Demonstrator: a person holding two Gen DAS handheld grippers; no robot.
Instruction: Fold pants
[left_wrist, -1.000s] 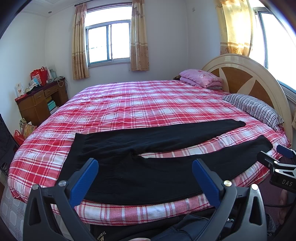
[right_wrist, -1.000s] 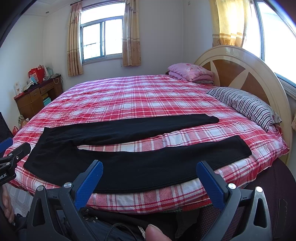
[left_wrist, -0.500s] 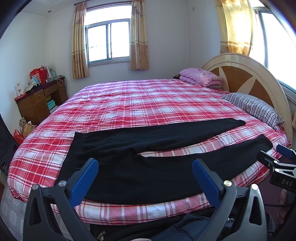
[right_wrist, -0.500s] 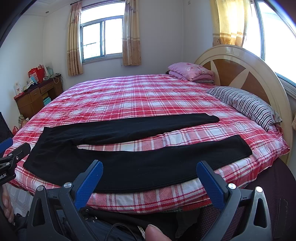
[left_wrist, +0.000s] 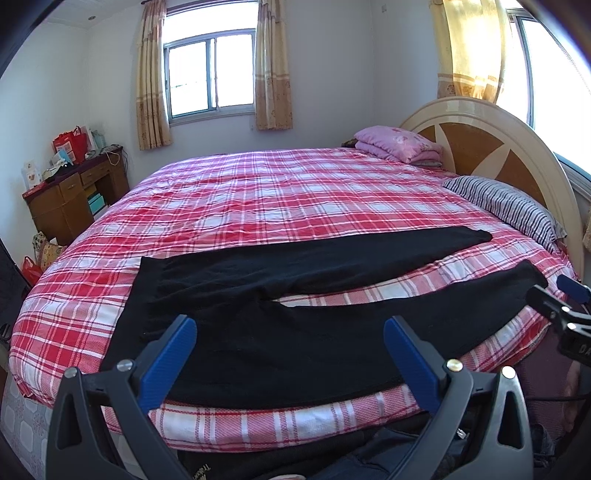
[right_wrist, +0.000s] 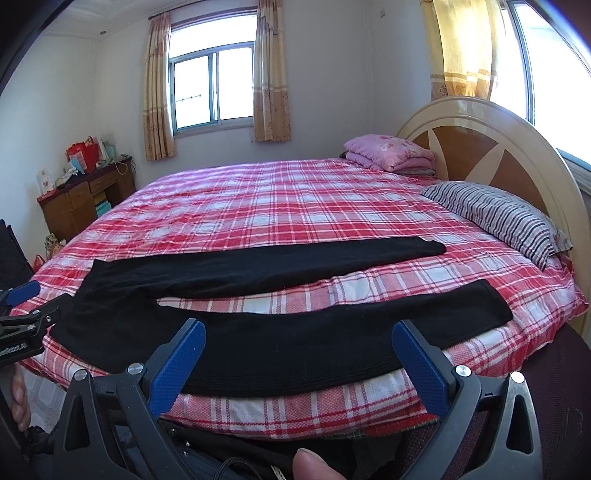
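Both tongs (left_wrist: 290, 354) (right_wrist: 299, 356) wide, just before pants (left_wrist: 295, 332).

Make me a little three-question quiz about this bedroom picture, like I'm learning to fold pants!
1. True or false: the long black knit pants are already folded in half.
2. Which way do the pant legs point? A) toward the brown wooden desk B) toward the grey striped pillow C) straight up
3. Fill in: the blue fingers of the left gripper and the right gripper are both ____ and hold nothing.

Key:
1. False. They lie flat on the red plaid bedspread, legs spread apart.
2. B
3. open
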